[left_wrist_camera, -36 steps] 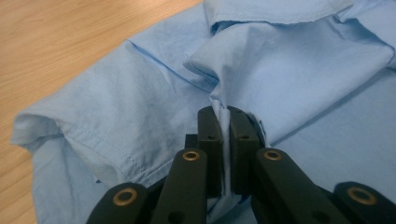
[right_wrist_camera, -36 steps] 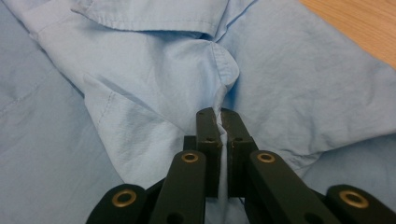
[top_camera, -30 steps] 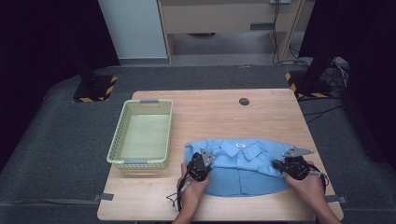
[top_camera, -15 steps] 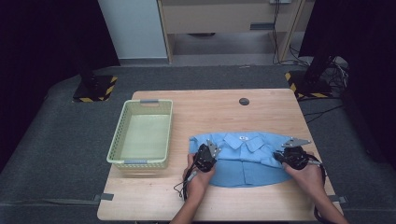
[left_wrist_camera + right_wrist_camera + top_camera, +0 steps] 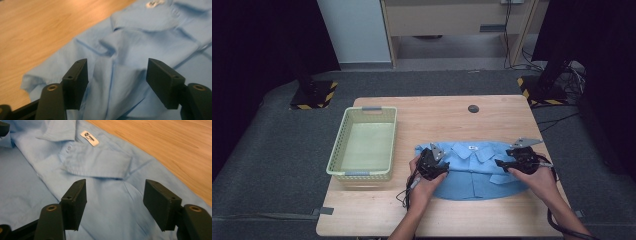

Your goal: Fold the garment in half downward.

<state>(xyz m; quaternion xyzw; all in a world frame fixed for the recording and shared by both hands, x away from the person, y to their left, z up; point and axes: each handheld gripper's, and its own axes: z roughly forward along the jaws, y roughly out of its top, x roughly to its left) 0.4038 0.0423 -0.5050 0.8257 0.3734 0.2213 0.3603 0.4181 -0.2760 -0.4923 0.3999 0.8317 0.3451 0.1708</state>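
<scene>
The wooden table [image 5: 492,117] carries every item, ordered here by size. A light blue collared shirt [image 5: 477,170] lies folded and flat at the near right of the table, collar toward the far edge, with a white neck label [image 5: 89,138] at the collar. A pale green perforated plastic basket [image 5: 363,145] stands at the left, just beside the shirt but apart from it. A small dark round disc [image 5: 473,108] sits near the far edge, well apart from the shirt.

The left gripper [image 5: 117,75] sits over the left end of the shirt. Its fingers have just been opening and stand wide; a raised fold of cloth lies between them, not pressed by either pad. The right gripper [image 5: 115,195] sits over the right end of the shirt, near the collar. Its fingers have likewise just been opening and stand wide, with flat cloth beneath them and nothing clamped. Both hands rest at the near edge of the shirt.
</scene>
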